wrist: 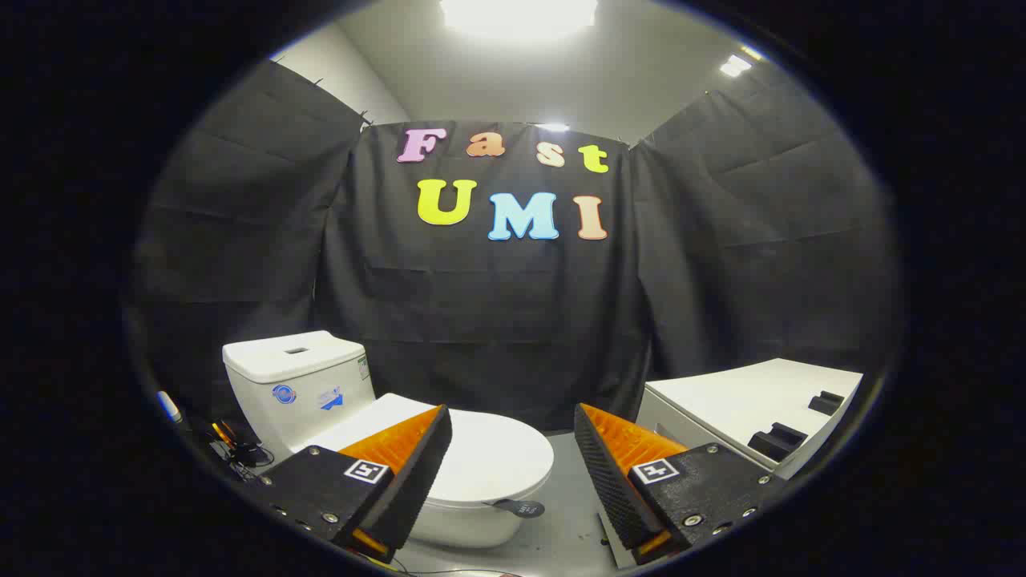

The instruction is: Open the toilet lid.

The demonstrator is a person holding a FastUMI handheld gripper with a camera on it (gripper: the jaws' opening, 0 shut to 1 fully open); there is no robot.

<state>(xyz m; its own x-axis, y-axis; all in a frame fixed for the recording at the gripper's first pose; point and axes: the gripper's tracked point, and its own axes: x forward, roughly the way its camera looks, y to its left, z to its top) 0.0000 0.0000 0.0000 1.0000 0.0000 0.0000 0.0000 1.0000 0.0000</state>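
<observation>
- Toilet lid [493, 457] lies flat and closed on a white toilet [457, 521], which stands on a grey floor [573, 521] before the black cloth wall of the booth.
- The lid sits just ahead of the gripper [513, 461], mostly between its two fingers; the left finger [417, 473] overlaps the lid's near-left part, and whether it touches the lid cannot be told.
- The jaws stand wide apart with nothing held between them; the right finger [613, 473] is off the lid's right edge, over the floor.
- A small dark tab [519, 507] juts from the front rim of the lid, between the two fingers and nearer the left one.
- Behind the lid rises the toilet's white cistern [300, 385], with a flush button on top and stickers on its front face.
- Right of the toilet, beyond the right finger, stands a white worktop [745, 401] carrying two dark blocks [777, 439] near its far-right end.
- Left of the cistern, low by the floor, lies a tangle of dark cables [236, 449].
- Bright ceiling lamps [517, 12] shine above the cloth wall.
</observation>
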